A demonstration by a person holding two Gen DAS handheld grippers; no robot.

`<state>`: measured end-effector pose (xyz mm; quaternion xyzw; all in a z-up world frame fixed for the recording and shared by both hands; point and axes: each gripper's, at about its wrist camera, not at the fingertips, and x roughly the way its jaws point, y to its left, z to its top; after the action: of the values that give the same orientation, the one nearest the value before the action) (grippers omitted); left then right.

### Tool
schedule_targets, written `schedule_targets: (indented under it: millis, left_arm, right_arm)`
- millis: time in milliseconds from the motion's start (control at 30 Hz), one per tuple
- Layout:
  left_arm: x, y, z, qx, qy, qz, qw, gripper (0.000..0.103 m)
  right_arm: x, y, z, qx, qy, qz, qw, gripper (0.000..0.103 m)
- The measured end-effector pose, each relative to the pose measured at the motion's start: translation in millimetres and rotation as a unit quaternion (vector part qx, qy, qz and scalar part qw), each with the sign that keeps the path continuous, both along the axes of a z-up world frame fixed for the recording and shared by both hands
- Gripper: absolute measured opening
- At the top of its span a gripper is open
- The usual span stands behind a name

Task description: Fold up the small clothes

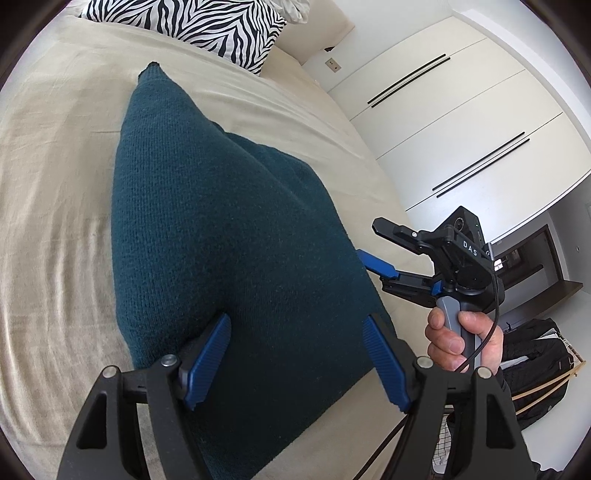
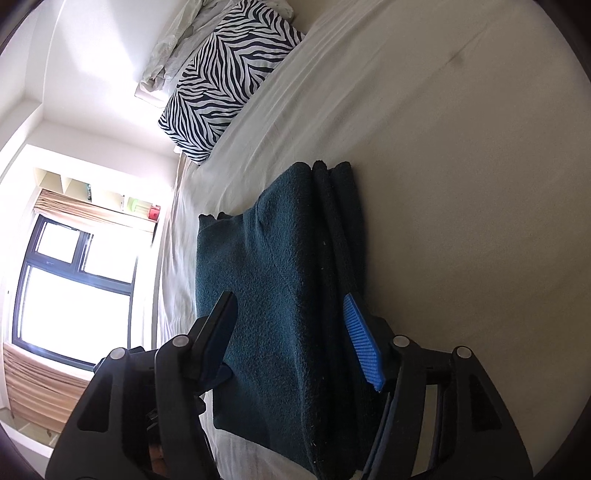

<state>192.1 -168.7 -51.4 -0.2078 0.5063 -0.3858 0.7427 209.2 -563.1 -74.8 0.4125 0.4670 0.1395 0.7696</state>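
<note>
Both grippers stand with jaws apart: left gripper (image 1: 295, 363) and right gripper (image 2: 295, 339) straddle the near edge of the folded teal sweater (image 1: 221, 236), lying on the bed (image 1: 55, 184) below the zebra pillow (image 1: 207, 26). Thick, soft knit looks floppy; pinch all layers at the edge.

**Lighting and image quality, both wrist views**

Strong daylight is admitted through the window (image 2: 74, 291), which is blown out to white with glare spilling onto the adjoining wall. The bed (image 2: 461, 147) is evenly lit; soft shadows are cast beside the sweater (image 2: 280, 280). Heavy fisheye curvature and dark vignetted corners are noted. The wardrobe doors (image 1: 461, 122) are rendered bright and sharp.
</note>
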Motion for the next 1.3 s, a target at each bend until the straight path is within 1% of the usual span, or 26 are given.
schedule_targets:
  millis: [167, 300, 367, 400, 467, 567, 733, 767, 833, 867, 900, 967, 1067, 1167, 1233, 1300]
  left_arm:
    - [1.6, 2.6, -2.1, 0.0, 0.0, -0.001, 1.0, 0.076]
    - [0.9, 2.7, -1.9, 0.0, 0.0, -0.001, 1.0, 0.076]
    - [0.6, 3.2, -1.8, 0.0, 0.0, 0.0, 1.0, 0.076]
    - [0.6, 3.2, -1.8, 0.0, 0.0, 0.0, 1.0, 0.076]
    - [0.7, 3.3, -2.0, 0.0, 0.0, 0.0, 1.0, 0.076]
    - [0.4, 3.1, -1.8, 0.001, 0.0, 0.0, 1.0, 0.076]
    - [-1.9, 2.1, -0.3, 0.003, -0.002, 0.0, 1.0, 0.076]
    - [-2.1, 1.8, 0.3, 0.002, -0.001, 0.001, 1.0, 0.076]
    - [-1.6, 1.4, 0.7, 0.002, -0.001, 0.001, 1.0, 0.076]
    - [-1.7, 0.8, 1.1, 0.002, -0.001, 0.0, 1.0, 0.076]
    - [-1.7, 0.1, 1.4, 0.004, -0.001, 0.0, 1.0, 0.076]
    - [-1.4, -2.1, 3.6, 0.005, 0.0, 0.001, 1.0, 0.076]
    - [-2.0, -4.8, 8.0, 0.006, -0.002, 0.0, 1.0, 0.076]
    - [-2.3, -9.7, 10.7, 0.004, -0.003, -0.005, 1.0, 0.076]
    - [-3.0, -12.7, 10.1, 0.003, -0.003, -0.008, 1.0, 0.076]
    - [-4.0, -18.0, 8.5, 0.01, -0.007, -0.011, 0.9999, 0.076]
  right_arm:
    - [1.2, 6.1, -4.0, 0.0, 0.014, 0.011, 1.0, 0.057]
    - [1.0, 10.1, -4.6, -0.01, 0.023, 0.019, 1.0, 0.053]
    - [2.9, 9.1, -8.7, 0.003, 0.031, 0.019, 0.999, 0.051]
    - [4.0, 9.3, -9.9, 0.012, 0.029, 0.023, 0.999, 0.046]
    - [7.5, 11.8, -12.1, 0.012, 0.031, 0.03, 0.999, 0.039]
    - [14.0, 13.7, -16.2, 0.025, 0.028, 0.034, 0.999, 0.034]
    - [34.5, 18.2, -32.4, 0.042, 0.047, 0.031, 0.998, 0.033]
    - [37.9, 19.5, -32.8, 0.037, 0.046, 0.029, 0.998, 0.03]
    - [42.3, 21.0, -31.5, 0.019, 0.046, 0.023, 0.999, 0.019]
    - [42.7, 21.2, -30.1, 0.008, 0.044, 0.019, 0.999, 0.015]
    - [42.2, 21.4, -28.6, 0.003, 0.04, 0.016, 0.999, 0.014]
    - [39.6, 21.0, -22.9, -0.017, 0.032, 0.011, 0.999, 0.012]
    - [33.2, 15.6, -11.3, -0.012, 0.013, 0.002, 1.0, 0.012]
    - [29.0, 6.4, -5.1, -0.018, 0.008, -0.001, 1.0, 0.012]
    - [23.5, -2.3, -5.4, -0.015, 0.008, -0.01, 1.0, 0.012]
    - [21.7, -7.4, -13.5, -0.02, 0.016, -0.013, 1.0, 0.012]
